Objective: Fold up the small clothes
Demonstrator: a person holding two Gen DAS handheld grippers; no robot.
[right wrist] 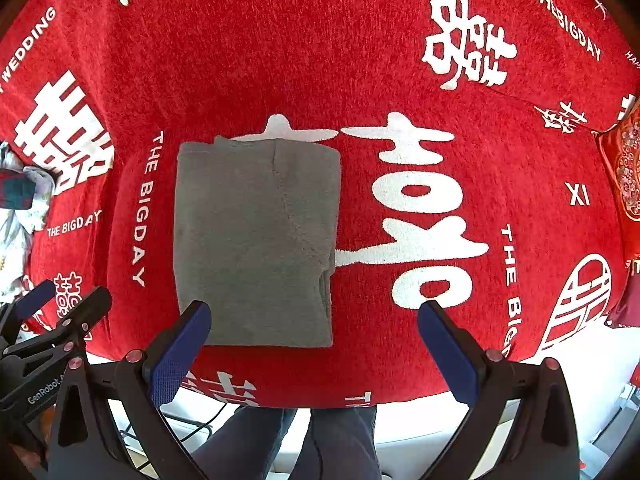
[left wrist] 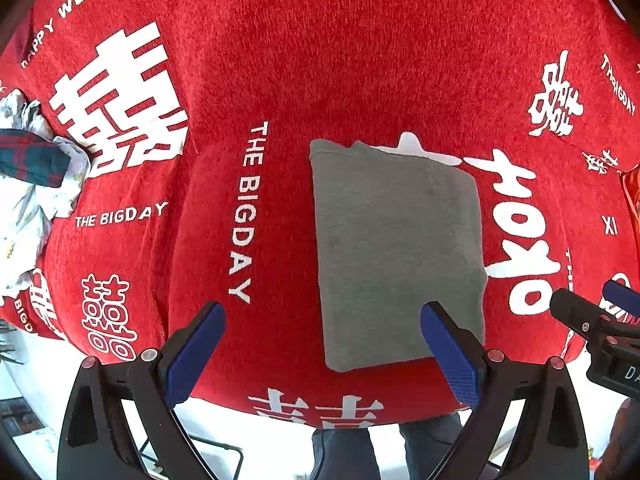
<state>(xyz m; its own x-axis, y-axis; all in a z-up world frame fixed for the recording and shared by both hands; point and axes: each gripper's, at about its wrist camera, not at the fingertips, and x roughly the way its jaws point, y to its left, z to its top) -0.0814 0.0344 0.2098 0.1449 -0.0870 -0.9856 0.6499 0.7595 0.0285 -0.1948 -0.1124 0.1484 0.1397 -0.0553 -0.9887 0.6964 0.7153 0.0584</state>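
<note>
— Both grippers hang spread wide and empty: our left gripper over the near left corner of the grey garment, our right gripper over its near right edge.

— It lies folded flat on the red blanket. We judge it wants one more tidy fold, or setting aside.

— Any baskets or bins?

— None we can see; only a heap of clothes at the left edge

Home setting, desk draped in a red wedding cloth printed "HAPPY WEDDING" and "THE BIGDAY", loose heap of clothes at its left edge, red embroidered cushion at right
</note>
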